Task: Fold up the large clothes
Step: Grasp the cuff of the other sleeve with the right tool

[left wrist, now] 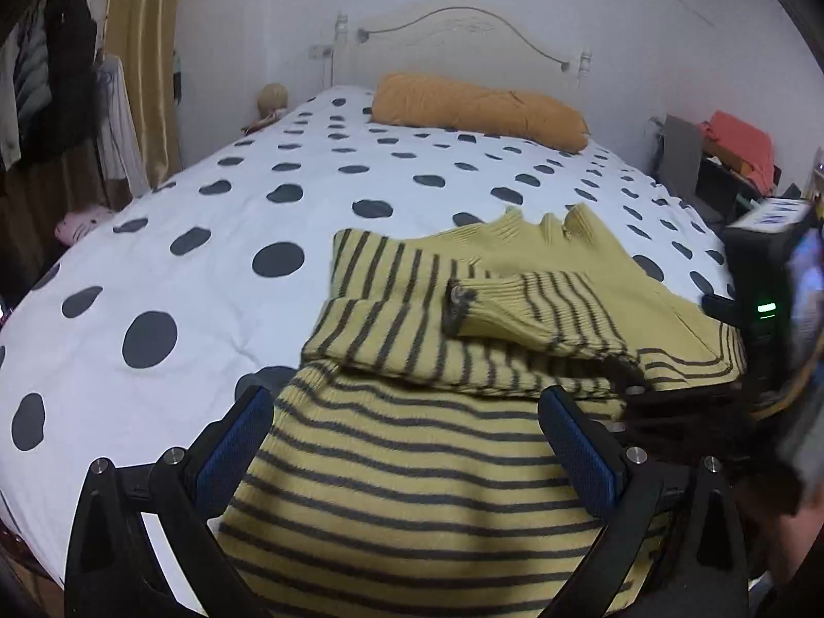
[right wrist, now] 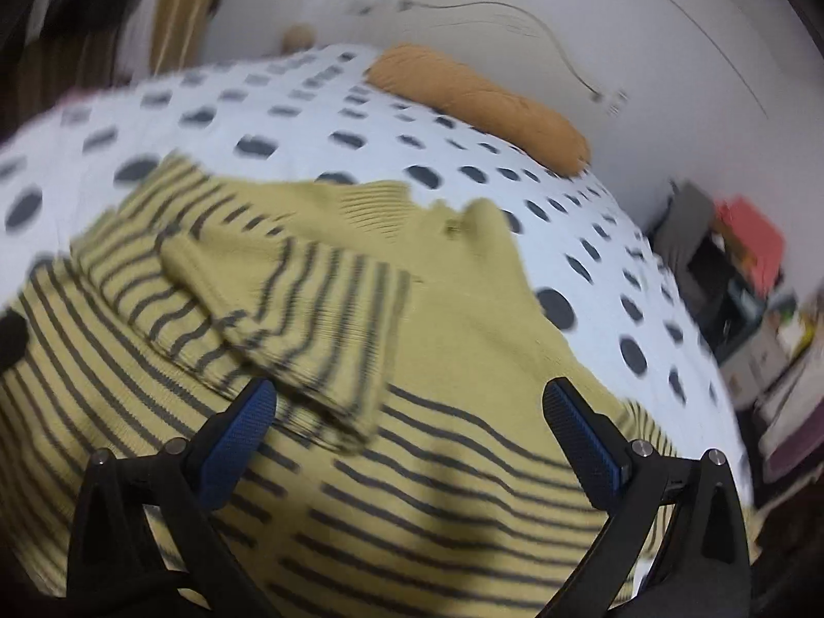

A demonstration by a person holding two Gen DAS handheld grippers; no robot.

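Centrally, a polka-dot bed (left wrist: 216, 237) carries the striped yellow sweater (left wrist: 412, 463) at 6 o'clock — sleeves folded inward; orange pillow (left wrist: 479, 108) at 12. Left gripper (left wrist: 407, 443) and right gripper (right wrist: 412, 432) — fingers apart, gripping nothing.

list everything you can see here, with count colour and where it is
sweater: 1, yellow with dark stripes, partly folded on the near bed
bed cover: 1, white with dark dots, over the bed
pillow: 1, orange, by the headboard
headboard: 1, cream, against the wall
curtain: 1, gold, far left
plush: 1, pink, left of the bed
red cloth: 1, on the clutter at right
left gripper: open, over the sweater
right gripper: open, over the sweater
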